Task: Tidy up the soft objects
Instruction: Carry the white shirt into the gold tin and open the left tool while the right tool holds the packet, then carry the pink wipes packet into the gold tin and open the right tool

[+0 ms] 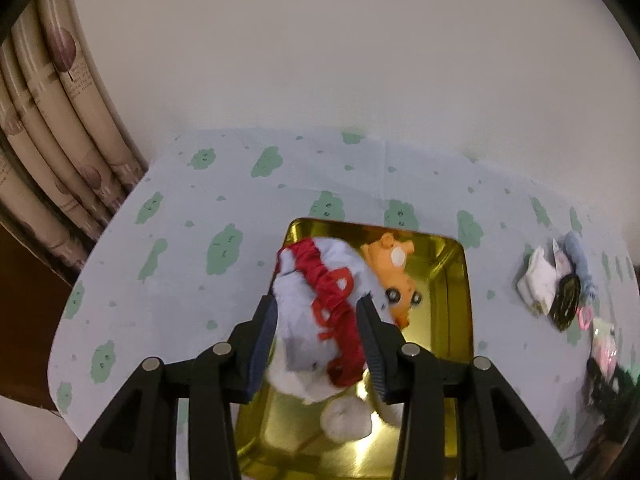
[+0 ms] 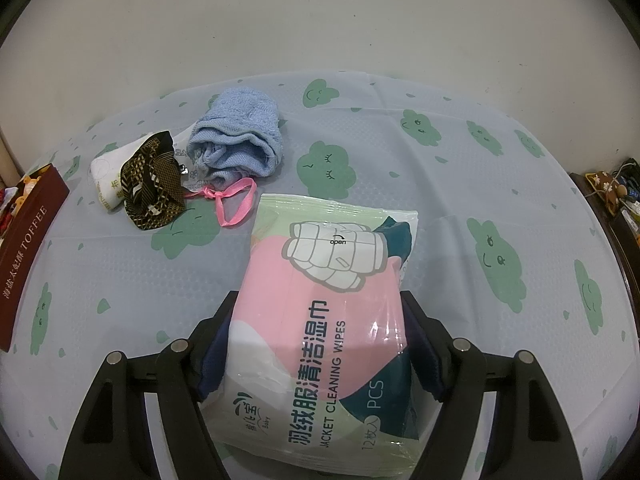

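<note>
Wipes pack [image 2: 324, 312] is clamped between the right gripper [image 2: 320, 344] pads, long axis running away from it; golden tin [image 1: 456, 280] lies leftward, where the left gripper [image 1: 316, 344] is spread around a plush toy [image 1: 312, 320].

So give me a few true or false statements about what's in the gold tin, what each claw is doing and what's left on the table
1. An orange plush toy lies in the gold tin. True.
2. The right claw is empty. False: the wipes pack sits between its fingers.
3. The blue towel is in the tin. False: it lies on the tablecloth.
4. A pink ribbon lies beside the towel. True.
5. The left claw is above the tin. True; a white plush with red trim sits between its fingers.
</note>
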Demonstrator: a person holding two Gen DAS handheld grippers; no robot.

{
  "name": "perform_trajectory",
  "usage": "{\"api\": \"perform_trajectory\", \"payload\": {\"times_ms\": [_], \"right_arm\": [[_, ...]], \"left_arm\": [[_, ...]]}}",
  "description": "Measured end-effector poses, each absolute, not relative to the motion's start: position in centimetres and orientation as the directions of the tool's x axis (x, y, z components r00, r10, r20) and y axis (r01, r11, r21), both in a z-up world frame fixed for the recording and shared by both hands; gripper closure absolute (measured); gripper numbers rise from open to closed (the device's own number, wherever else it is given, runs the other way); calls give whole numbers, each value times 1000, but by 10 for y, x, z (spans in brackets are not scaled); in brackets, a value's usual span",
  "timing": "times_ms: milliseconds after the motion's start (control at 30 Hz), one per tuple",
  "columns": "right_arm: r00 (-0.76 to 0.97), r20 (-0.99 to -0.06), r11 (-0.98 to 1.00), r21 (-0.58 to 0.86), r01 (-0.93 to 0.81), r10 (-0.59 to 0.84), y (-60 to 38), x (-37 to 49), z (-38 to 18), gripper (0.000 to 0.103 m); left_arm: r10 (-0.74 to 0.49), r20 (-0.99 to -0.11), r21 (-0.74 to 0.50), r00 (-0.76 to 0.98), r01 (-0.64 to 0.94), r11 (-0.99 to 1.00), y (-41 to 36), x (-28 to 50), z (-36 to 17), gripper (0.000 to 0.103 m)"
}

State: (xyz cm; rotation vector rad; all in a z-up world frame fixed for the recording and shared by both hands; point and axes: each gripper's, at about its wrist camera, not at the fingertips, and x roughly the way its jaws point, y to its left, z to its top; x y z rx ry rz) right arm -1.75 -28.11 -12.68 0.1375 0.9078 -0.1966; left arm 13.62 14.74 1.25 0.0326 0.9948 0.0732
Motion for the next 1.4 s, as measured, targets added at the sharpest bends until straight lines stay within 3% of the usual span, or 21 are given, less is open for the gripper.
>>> {"api": "perform_trajectory", "payload": {"times_ms": [300,500,833,1400], "right_arm": [[604,-788,972,33,231,-117,-281,-18,-125,34],[612,-781,977,7,212,-127,-276,-19,-122,42],[647,-756,982,30,184,-98,-248,-19,-83,43],[660,-717,967,74,-245,222,-52,15,-29,43]], "left_arm": [[158,-782,123,603,-99,987,179,97,9,61],[171,-802,110,573,-140,984,206,87,-9,60],[221,-805,99,551,-242,965,246,76,-31,60],[233,-800,5,553,-381,925,288,62,-40,60]]}}
